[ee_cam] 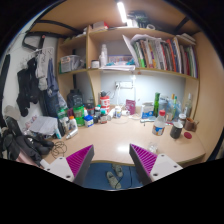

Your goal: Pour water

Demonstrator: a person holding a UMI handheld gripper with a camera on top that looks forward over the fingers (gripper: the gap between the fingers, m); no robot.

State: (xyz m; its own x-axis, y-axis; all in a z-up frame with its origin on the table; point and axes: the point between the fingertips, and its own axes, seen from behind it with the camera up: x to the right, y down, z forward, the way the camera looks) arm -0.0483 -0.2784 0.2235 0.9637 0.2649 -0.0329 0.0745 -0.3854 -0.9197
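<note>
Gripper view: tool (113,160) spread wide, grasping nothing, above floor before cluttered desk (120,133) with bottles (156,103).

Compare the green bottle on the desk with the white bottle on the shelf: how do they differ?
The green bottle stands on the desk among other items; the white bottle stands higher, on the shelf. The green bottle looks slimmer, the white bottle wider. Both are upright, far beyond the gripper, whose jaws are open and empty.
</note>
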